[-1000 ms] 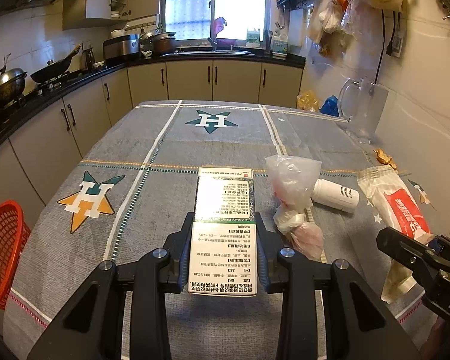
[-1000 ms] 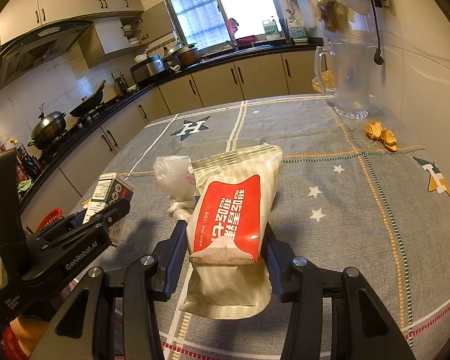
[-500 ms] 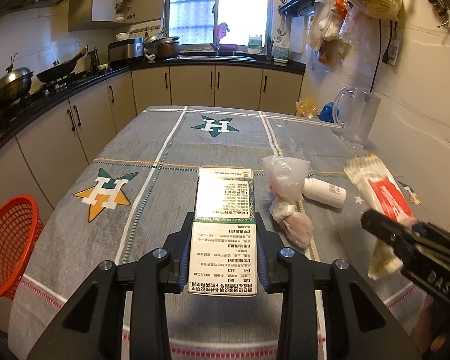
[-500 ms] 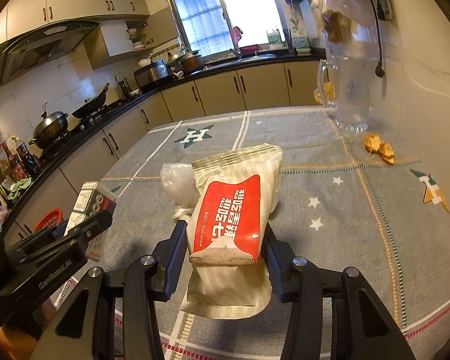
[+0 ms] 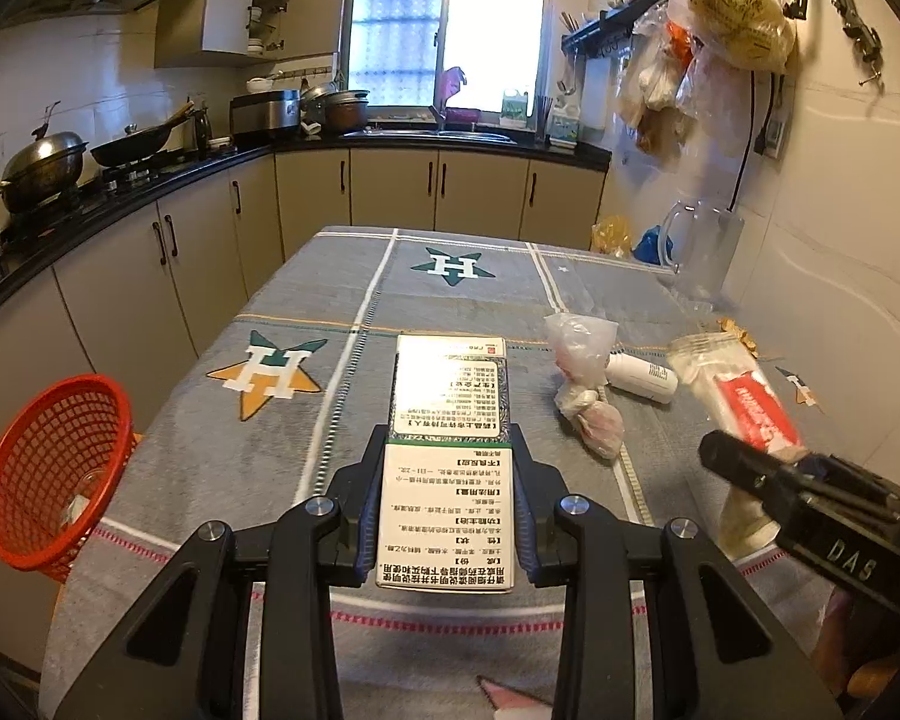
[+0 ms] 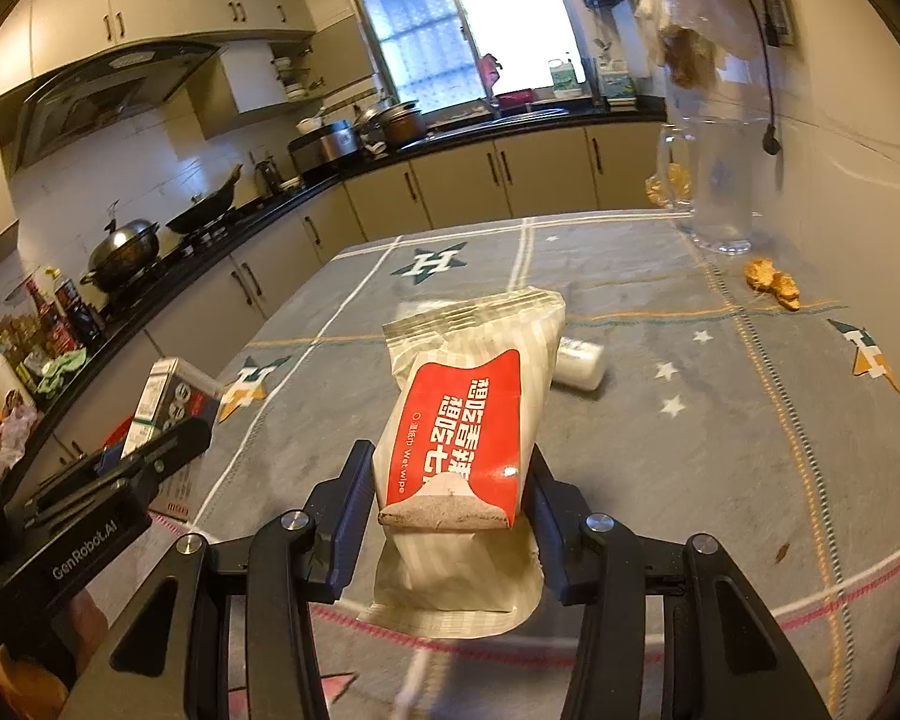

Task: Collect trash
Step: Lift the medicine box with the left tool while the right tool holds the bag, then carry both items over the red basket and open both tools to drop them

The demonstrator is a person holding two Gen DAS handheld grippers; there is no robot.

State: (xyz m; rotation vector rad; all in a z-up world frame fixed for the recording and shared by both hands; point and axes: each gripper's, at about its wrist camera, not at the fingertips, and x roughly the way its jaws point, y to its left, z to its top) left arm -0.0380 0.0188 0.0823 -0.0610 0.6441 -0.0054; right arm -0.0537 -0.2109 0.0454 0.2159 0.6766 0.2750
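A red mesh basket (image 5: 54, 474) is seen off the left edge of the table (image 5: 354, 420), tipped so that its mouth faces the camera; a small pale scrap can be made out on its inner wall, though what it is cannot be told. A clear pitcher (image 6: 714, 186) stands at the far right of the table near the wall, and no contents can be made out in it.

The left gripper (image 5: 447, 510) is closed on a medicine box (image 5: 447, 456), which is clamped between both fingers and held above the cloth — its long axis runs straight away from the camera, along the fingers, with the printed panel facing up and its text upside down in that view. The right gripper (image 6: 450, 492) is closed on a wet-wipe pack (image 6: 468, 420), gripped across its lower half; the pack's long axis also runs forward along the fingers, leaning slightly right, red label up, with its crimped end pointing toward the far side of the table and its loose near end hanging below the fingers.

On the table behind the pack, a white bottle (image 5: 639, 375) lies on its side, just beside a crumpled plastic bag (image 5: 582, 384). Orange-brown scraps (image 6: 771, 288) lie near the pitcher.
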